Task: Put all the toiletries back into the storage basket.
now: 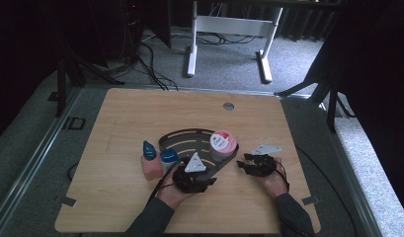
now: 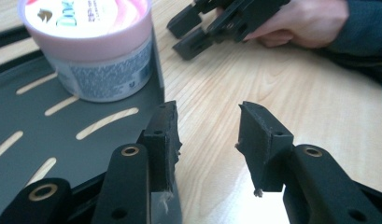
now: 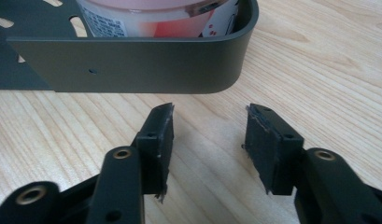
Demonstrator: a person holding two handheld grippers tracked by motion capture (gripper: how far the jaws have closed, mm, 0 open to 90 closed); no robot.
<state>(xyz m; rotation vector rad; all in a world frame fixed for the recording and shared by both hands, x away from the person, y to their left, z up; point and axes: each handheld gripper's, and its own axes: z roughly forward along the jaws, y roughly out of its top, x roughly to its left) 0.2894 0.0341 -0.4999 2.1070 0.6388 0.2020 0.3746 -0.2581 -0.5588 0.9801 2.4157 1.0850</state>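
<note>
A dark grey slotted tray (image 1: 182, 140) lies mid-table with a pink-lidded Dove tub (image 1: 222, 143) at its right end. My left gripper (image 1: 209, 180) sits at the tray's near edge, open, with bare wood between its jaws. In the left gripper view it (image 2: 207, 121) points past the tray (image 2: 48, 140) and tub (image 2: 95, 42) toward the other gripper (image 2: 188, 32). My right gripper (image 1: 245, 165) rests on the table just right of the tray, open and holding nothing. In the right gripper view it (image 3: 209, 121) faces the tray's curved wall (image 3: 132, 65), a short gap away, with the tub (image 3: 156, 14) behind.
A pink bottle with a blue cap (image 1: 151, 160) and a second blue-capped bottle (image 1: 169, 158) stand left of the tray. The wooden table (image 1: 140, 113) has a cable hole (image 1: 228, 105) at the back. White desk legs (image 1: 191, 54) and cables lie on the floor beyond.
</note>
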